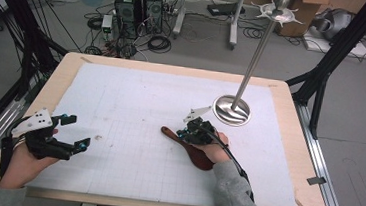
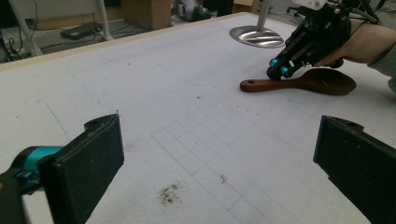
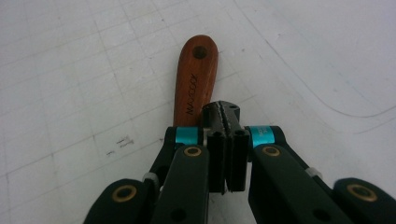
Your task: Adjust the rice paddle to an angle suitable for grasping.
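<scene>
While the left claw gapes level, the right claw tilts down, pinched together, over the wooden spoon.

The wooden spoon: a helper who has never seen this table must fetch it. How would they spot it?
Start at the white mat on the table, then find the steel stand at its far right. Just in front of it lies the wooden spoon, under the right tongs: it is reddish-brown, with a hole in its handle.

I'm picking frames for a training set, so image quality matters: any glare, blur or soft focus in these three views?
High view: bright glare on the steel stand base, slightly soft overall. Left gripper view: the near jaws are blurred, the wooden spoon fairly sharp. Right gripper view: the spoon handle's lettering is readable, the right gripper slightly soft, lighting even.
</scene>
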